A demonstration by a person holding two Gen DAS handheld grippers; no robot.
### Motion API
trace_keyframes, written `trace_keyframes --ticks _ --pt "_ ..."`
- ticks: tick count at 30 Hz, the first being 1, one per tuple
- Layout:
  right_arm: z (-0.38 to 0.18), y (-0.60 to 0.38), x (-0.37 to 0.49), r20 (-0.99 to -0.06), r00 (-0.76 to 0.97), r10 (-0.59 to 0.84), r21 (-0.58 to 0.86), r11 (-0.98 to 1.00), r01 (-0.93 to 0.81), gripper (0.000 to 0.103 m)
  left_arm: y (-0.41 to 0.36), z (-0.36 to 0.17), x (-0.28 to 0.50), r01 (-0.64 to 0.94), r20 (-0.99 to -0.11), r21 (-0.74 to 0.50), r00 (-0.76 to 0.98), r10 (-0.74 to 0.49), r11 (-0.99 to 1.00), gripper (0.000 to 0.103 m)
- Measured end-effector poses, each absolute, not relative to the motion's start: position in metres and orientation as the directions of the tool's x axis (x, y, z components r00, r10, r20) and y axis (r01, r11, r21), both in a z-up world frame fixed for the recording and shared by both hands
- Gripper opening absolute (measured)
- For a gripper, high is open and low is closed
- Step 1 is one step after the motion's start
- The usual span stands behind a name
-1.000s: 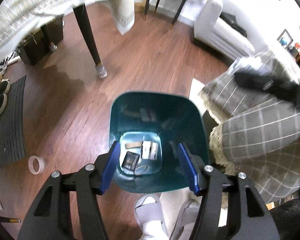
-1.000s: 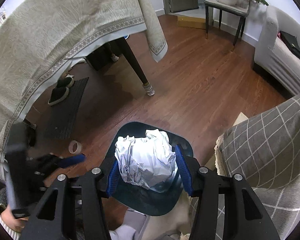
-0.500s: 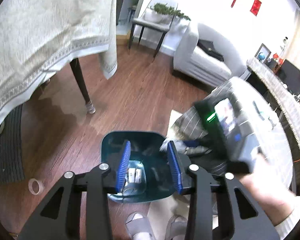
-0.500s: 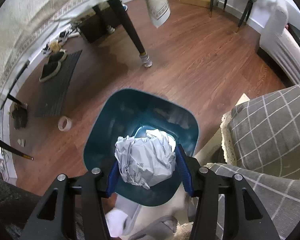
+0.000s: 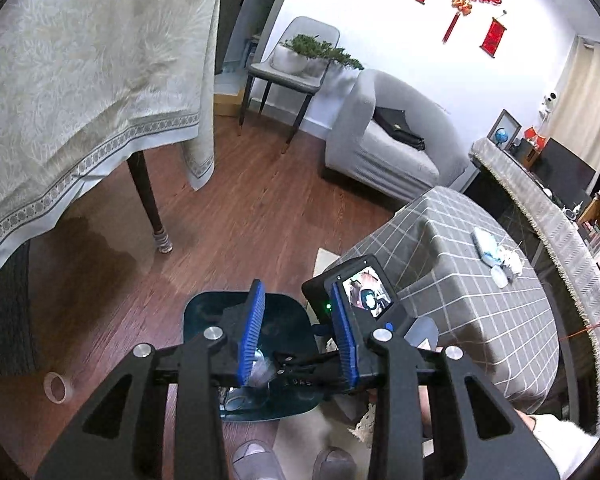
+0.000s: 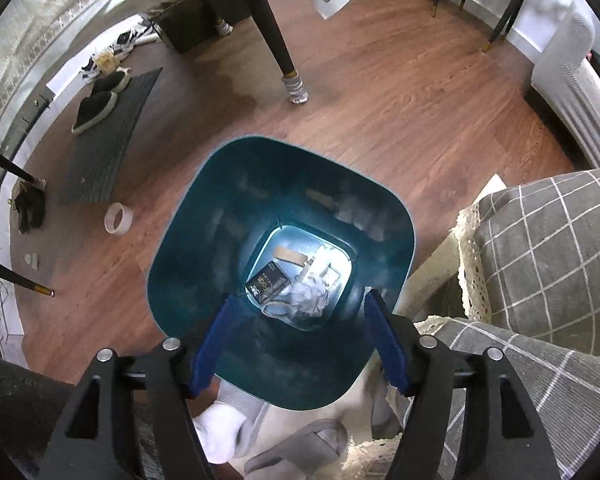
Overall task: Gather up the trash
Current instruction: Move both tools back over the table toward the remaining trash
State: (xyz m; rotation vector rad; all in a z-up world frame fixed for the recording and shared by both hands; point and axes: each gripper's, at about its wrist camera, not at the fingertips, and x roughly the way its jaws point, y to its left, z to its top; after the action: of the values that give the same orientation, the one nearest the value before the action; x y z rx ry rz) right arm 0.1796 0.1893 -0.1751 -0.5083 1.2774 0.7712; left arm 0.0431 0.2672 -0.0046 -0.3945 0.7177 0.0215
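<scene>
My right claw (image 6: 298, 342) has just been opening and is empty; the crumpled paper (image 6: 309, 300) lies inside the bin (image 6: 188, 264); light, soft, graspable anywhere; left claw (image 5: 298, 334) holds nothing.

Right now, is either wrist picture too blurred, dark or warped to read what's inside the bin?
Right wrist view: sharp, the bin floor brightly lit, crumpled paper legible, walls dark with smeared reflections. Left wrist view: sharp, heavy fisheye bending at edges; the left claw blocks most of the bin's inside.
</scene>
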Motion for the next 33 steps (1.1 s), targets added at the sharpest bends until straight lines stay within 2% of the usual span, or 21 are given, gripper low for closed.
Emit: trace_keyframes --ticks 17,21,33 --pt "-0.084 0.163 0.178 -0.879 0.234 0.415 0.108 0.653 -0.75 0.068 0.257 0.033 0.034 -0.116 -0.558 -0.352 0.823 -0.108 0.929 0.036" --pt "-0.051 0.145 0.177 -0.827 0.298 0.477 0.111 0.659 -0.744 0.068 0.245 0.042 0.037 -0.118 -0.55 -0.292 0.833 -0.066 0.949 0.036" --pt "0.008 0.066 0.194 -0.726 0.453 0.518 0.113 0.739 -0.664 0.068 0.209 0.049 0.054 -0.065 -0.542 -0.266 0.835 -0.093 0.962 0.044"
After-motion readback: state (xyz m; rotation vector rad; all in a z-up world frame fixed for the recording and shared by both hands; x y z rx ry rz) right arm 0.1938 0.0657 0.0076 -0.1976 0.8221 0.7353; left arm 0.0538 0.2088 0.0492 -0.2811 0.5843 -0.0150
